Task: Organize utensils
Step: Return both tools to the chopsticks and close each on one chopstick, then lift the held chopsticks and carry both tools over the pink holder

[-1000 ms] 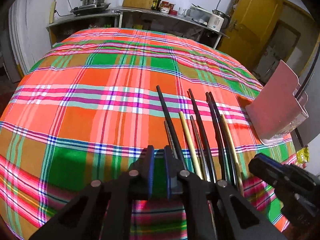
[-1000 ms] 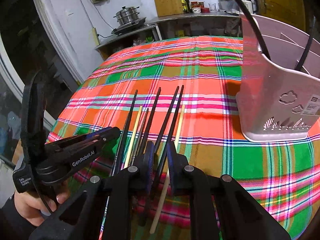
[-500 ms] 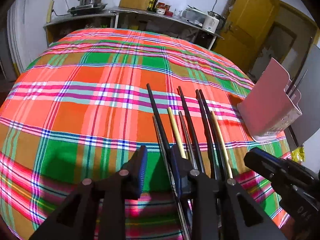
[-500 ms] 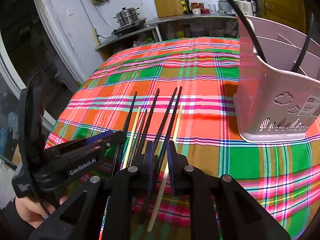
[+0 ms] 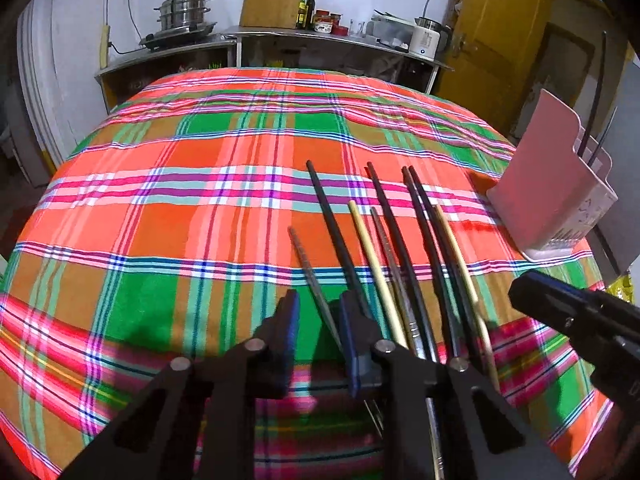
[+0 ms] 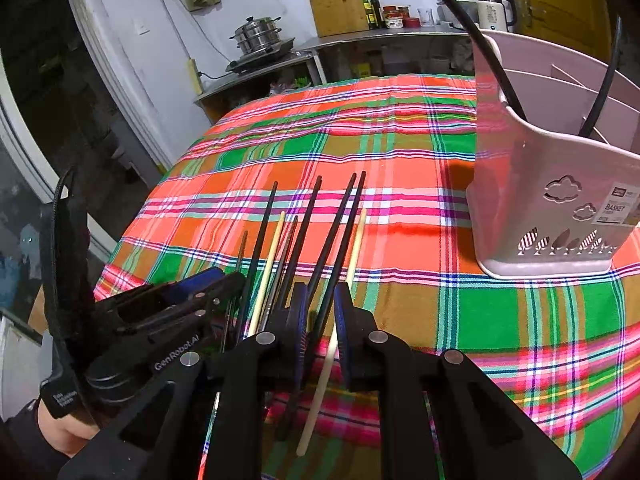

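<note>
Several chopsticks, black, brown and pale wood, lie side by side on the plaid tablecloth. In the left wrist view my left gripper is open, its jaws either side of a thin brown chopstick at the left of the row. In the right wrist view my right gripper is open a little around two black chopsticks, with a pale chopstick beside them. A pink utensil basket stands to the right and holds two black sticks; it also shows in the left wrist view.
A steel counter behind the table carries a steamer pot, a wooden board, bottles and a kettle. A yellow door is at the back right. The table edge drops off at the left by a dark doorway.
My left gripper has opened wider and shifted left, so the thin brown chopstick now lies between its jaws. My right gripper has opened slightly and stays over the black chopsticks.
</note>
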The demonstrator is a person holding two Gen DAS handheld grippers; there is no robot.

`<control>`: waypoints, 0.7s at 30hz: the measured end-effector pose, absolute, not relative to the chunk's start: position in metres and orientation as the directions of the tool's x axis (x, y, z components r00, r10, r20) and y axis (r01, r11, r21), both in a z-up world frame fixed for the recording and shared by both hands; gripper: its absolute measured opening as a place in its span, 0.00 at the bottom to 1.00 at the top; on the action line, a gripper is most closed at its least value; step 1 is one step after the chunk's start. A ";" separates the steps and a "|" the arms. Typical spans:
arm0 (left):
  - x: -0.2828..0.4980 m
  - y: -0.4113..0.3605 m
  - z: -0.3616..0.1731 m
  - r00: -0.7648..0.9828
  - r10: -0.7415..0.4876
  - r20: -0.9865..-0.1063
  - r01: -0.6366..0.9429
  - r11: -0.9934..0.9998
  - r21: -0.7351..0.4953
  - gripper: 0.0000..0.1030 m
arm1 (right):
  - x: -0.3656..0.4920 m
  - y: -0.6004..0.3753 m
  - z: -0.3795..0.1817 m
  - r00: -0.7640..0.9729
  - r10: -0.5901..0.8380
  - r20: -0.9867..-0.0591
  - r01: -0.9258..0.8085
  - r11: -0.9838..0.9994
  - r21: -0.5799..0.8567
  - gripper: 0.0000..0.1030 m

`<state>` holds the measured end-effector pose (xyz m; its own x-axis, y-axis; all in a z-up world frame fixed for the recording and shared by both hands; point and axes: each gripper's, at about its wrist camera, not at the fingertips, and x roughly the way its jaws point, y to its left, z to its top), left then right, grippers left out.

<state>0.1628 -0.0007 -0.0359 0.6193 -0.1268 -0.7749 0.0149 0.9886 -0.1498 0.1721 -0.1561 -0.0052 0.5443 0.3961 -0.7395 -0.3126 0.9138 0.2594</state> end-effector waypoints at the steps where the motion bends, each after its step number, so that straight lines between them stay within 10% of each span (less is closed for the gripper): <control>1: 0.164 0.002 -0.036 0.616 -0.130 -0.777 0.018 0.988 -0.151 0.14 | 0.173 -0.155 -0.005 0.544 0.397 -0.739 -0.315 0.913 0.259 0.14; 21: 0.177 0.058 -0.039 0.611 -0.158 -0.775 -0.039 0.973 -0.229 0.07 | 0.219 -0.098 -0.031 0.458 0.415 -0.786 -0.369 0.893 0.257 0.09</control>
<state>0.1769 0.0583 -0.0385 0.6114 -0.1578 -0.7754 -0.0388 0.9728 -0.2286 0.2186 -0.0981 -0.0314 0.4581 0.4150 -0.7861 -0.3687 0.8934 0.2569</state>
